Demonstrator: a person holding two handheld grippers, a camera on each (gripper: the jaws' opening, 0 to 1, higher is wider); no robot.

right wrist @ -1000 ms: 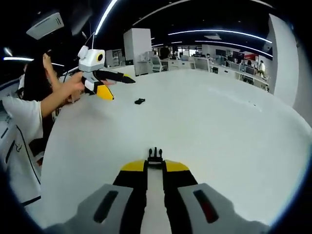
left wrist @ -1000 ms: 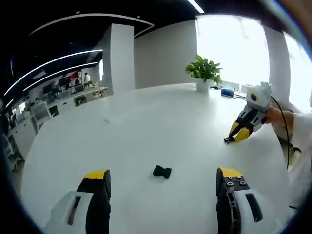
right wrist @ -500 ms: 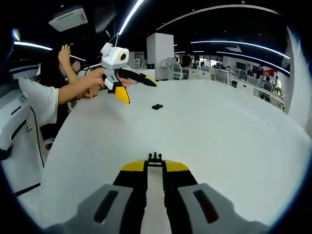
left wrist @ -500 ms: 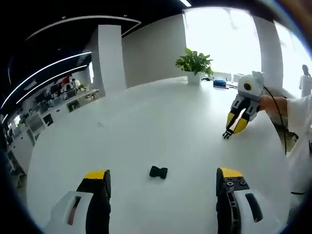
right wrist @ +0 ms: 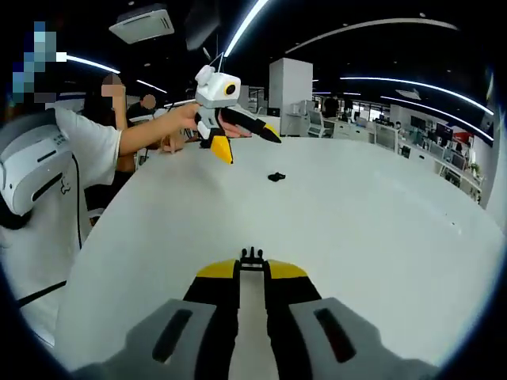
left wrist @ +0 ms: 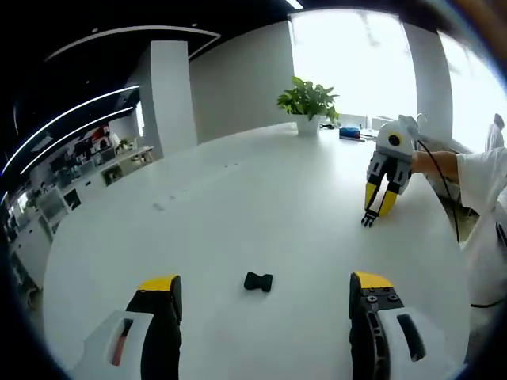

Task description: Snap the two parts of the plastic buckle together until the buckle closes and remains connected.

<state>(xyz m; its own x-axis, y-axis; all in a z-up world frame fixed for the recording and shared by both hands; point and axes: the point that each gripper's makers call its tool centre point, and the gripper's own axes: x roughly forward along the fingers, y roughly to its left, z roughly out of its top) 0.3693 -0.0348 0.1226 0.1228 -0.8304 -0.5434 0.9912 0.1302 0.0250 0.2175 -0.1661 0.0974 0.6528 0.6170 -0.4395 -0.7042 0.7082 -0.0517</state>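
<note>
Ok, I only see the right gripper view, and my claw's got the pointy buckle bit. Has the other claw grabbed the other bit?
Observer: No. In the left gripper view the left claw is open, and the socket piece lies untouched on the white table, ahead between its jaws.
Operator: Is my claw up high?
Observer: No. From that side the right claw points down, with the pronged piece right at the tabletop. I cannot tell if it touches.
Operator: What's past my claw?
Observer: A potted plant at the table's far edge, in front of bright windows.
</note>
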